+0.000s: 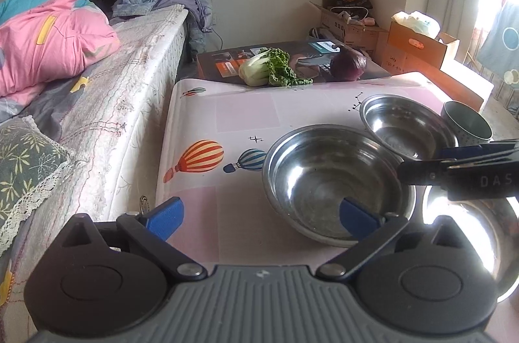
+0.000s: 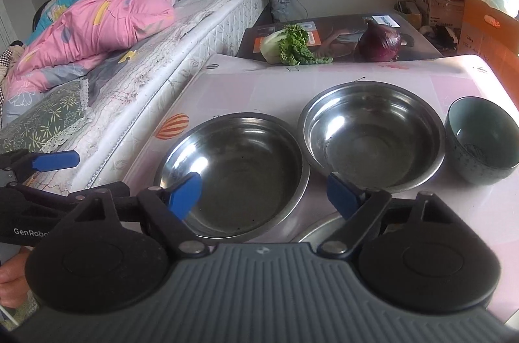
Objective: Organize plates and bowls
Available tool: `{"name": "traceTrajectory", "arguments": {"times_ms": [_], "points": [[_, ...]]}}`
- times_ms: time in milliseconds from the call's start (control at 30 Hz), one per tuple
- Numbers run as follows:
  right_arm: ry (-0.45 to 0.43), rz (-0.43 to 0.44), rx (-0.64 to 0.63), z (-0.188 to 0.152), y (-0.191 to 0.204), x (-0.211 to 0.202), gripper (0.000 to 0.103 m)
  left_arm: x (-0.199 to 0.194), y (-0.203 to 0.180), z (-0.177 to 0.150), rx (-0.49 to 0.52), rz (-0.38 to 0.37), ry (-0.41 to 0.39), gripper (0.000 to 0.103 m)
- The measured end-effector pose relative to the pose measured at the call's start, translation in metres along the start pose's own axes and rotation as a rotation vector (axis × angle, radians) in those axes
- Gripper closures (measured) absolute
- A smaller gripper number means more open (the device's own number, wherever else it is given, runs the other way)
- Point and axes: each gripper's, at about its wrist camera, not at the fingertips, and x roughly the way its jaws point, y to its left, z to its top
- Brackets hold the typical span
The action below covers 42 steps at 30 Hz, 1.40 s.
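Presently, both grippers hung over a table (image 2: pixel 421 74) covered with a balloon-print cloth, beside a bed (image 2: pixel 181 28). Left gripper (image 1: pixel 259 213): jaws wide apart, nothing between them, one blue pad over the near side of the big bowl (image 1: pixel 337 184), the other over bare cloth. Right gripper (image 2: pixel 264 194): jaws apart, holding nothing, its pads straddling the near rim of the same big bowl (image 2: pixel 232 174). Landmark for all entries: the big bowl. Second steel bowl (image 2: pixel 371 135): just beside it, on the side away from the bed, rims close or touching, which I could not tell. Ceramic bowl (image 2: pixel 481 138): beyond the second steel bowl, near the table edge. Third steel vessel (image 1: pixel 467 242): nearer the cameras than the big bowl, only partly in view, so bowl or plate was unclear. Count: two steel bowls in full view, one partly seen steel piece, one ceramic bowl; no certain plate. Also listed, past the big bowl on a dark box: one leafy green (image 2: pixel 288 44), one purple cabbage (image 2: pixel 379 43). Judgement on the step in hand: a first pickup for nesting seemed likely. To do it well, one pad should go inside a rim and one outside, closing squarely on the thin steel wall, then lifting level, since polished steel could slip or clang.
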Motion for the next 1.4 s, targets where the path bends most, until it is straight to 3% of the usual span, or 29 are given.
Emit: {"name": "traceTrajectory", "arguments": {"times_ms": [233, 367, 533, 600, 767, 1000, 1400], "points": [[0.101, -0.044, 0.001, 0.007, -0.011, 0.048, 0.052, 0.04, 0.01, 0.015, -0.023, -0.064, 0.042, 0.008], [0.134, -0.035, 0.029, 0.005, -0.02, 0.061, 0.06, 0.061, 0.008, 0.02, -0.031, -0.081, 0.09, 0.025], [0.158, -0.021, 0.042, 0.005, -0.025, 0.069, 0.082, 0.082, 0.002, 0.022, -0.037, -0.068, 0.172, 0.051], [0.167, -0.014, 0.05, 0.005, -0.025, 0.072, 0.086, 0.087, 0.002, 0.022, -0.044, -0.07, 0.194, 0.065], [0.168, -0.008, 0.054, 0.005, -0.028, 0.075, 0.09, 0.091, 0.001, 0.019, -0.041, -0.052, 0.228, 0.08], [0.164, 0.005, 0.042, 0.005, -0.023, 0.074, 0.09, 0.09, 0.007, 0.02, -0.064, -0.033, 0.256, 0.083], [0.133, 0.032, 0.013, 0.012, -0.008, 0.061, 0.09, 0.067, 0.016, 0.023, -0.062, -0.018, 0.221, 0.083]]}}
